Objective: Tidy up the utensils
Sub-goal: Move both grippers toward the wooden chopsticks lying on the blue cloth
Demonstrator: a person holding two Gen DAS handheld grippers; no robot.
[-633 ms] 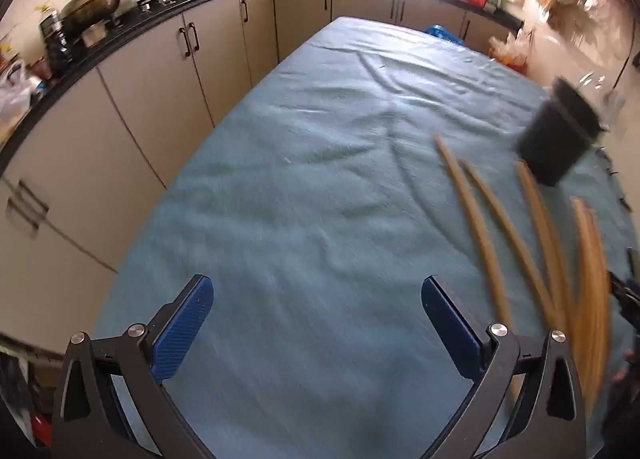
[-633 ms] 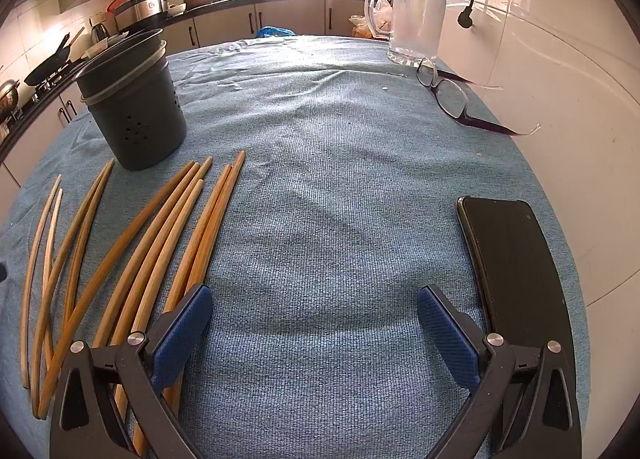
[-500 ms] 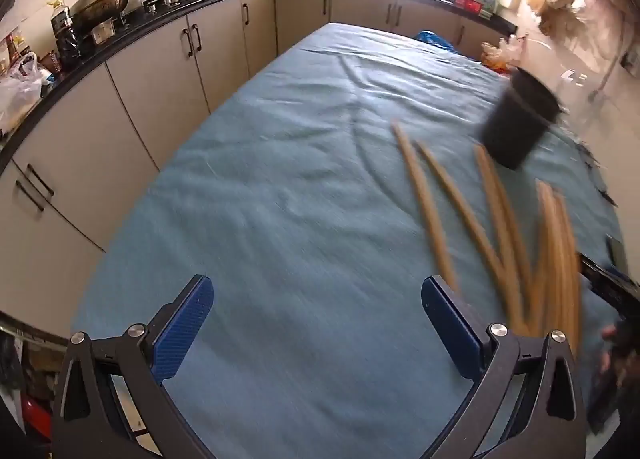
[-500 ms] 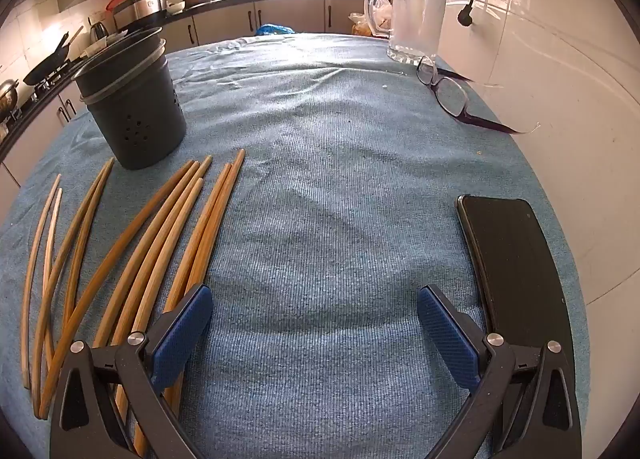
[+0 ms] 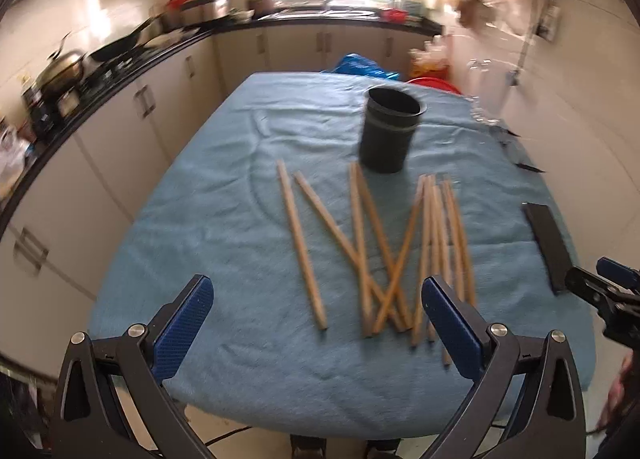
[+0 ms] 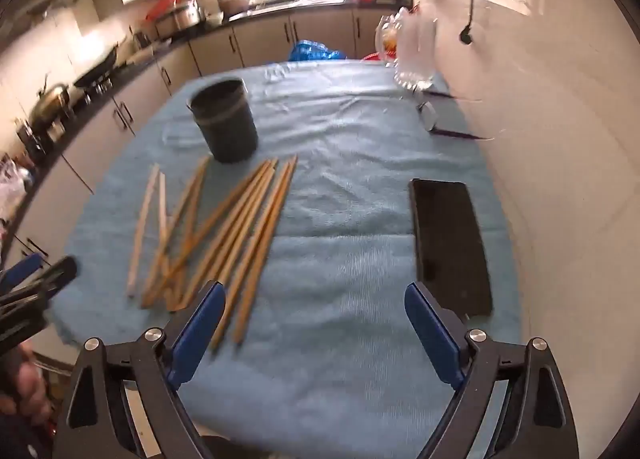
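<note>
Several wooden chopsticks (image 5: 384,251) lie loose and partly crossed on the blue cloth; they also show in the right wrist view (image 6: 236,227). A dark grey utensil holder (image 5: 388,135) stands upright just beyond them and also shows in the right wrist view (image 6: 224,125). My left gripper (image 5: 318,323) is open and empty, above the table's near edge. My right gripper (image 6: 314,323) is open and empty, near the front edge, with the chopstick ends by its left finger.
A black phone (image 6: 450,243) lies at the right side of the blue cloth (image 6: 352,195). Glasses (image 6: 436,123) and a clear glass jug (image 6: 414,55) stand at the far right near the wall. Kitchen cabinets (image 5: 120,131) run along the left.
Both grippers have pulled back and up from the table, so more of it shows. The left view has swung right onto the chopsticks. Both grippers stay open.
</note>
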